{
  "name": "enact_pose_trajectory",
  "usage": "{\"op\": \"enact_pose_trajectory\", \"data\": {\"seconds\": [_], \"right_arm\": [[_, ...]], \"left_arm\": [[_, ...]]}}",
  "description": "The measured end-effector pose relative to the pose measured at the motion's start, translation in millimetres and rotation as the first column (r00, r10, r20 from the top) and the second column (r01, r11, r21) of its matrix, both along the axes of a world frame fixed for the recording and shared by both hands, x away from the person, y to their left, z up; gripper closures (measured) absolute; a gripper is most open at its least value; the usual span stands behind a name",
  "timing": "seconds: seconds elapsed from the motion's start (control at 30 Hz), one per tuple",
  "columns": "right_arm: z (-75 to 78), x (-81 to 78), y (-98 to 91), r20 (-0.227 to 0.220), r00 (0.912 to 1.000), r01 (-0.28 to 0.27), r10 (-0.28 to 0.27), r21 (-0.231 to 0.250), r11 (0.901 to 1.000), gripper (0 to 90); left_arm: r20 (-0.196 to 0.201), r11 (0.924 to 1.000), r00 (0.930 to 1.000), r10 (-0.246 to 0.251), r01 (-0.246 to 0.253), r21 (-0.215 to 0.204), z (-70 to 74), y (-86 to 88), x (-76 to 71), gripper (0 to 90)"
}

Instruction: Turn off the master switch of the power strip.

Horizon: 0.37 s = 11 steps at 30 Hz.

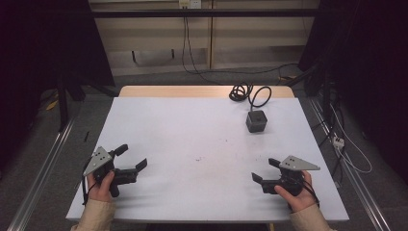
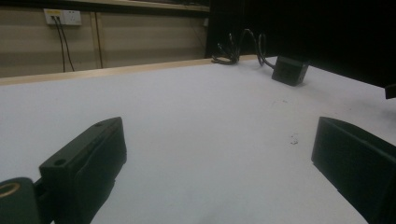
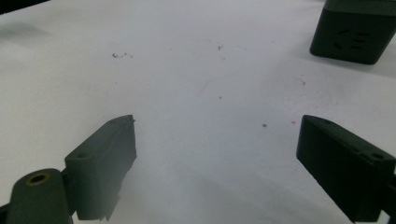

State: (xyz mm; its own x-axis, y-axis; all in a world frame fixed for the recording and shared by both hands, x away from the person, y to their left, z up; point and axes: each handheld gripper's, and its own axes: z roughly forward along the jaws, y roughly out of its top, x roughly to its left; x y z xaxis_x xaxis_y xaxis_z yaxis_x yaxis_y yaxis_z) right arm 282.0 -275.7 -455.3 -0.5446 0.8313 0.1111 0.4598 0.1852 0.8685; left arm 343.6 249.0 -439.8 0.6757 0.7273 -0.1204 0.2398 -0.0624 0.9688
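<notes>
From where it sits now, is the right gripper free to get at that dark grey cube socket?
Probably yes: the right gripper is open, and only bare white table separates it from the dark grey cube socket.

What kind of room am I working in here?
Probably a lab or recording workspace: a white-covered table between dark curtains, metal floor rails, and a black cube power socket with coiled cable.

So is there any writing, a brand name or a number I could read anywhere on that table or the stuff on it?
None can be read.
Dark cube: its face carries socket slots, no lettering.
Wall outlet: a small yellowish sticker, too blurred to read.
Grey plates on the left gripper and right gripper: holes, no text.
White table cover: small specks and marks, not writing.
</notes>
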Motion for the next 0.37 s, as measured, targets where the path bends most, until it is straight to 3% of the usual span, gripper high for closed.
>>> {"op": "enact_pose_trajectory", "data": {"seconds": [0.37], "right_arm": [[-1.7, 4.2, 1.4, -0.009, 0.9999, 0.004, -0.004, -0.008, 1.0, 10.6]], "left_arm": [[-0.006, 1.0, 1.0, 0.004, -0.004, 0.0, -0.3, -0.1, -1.1, 2.8]]}}
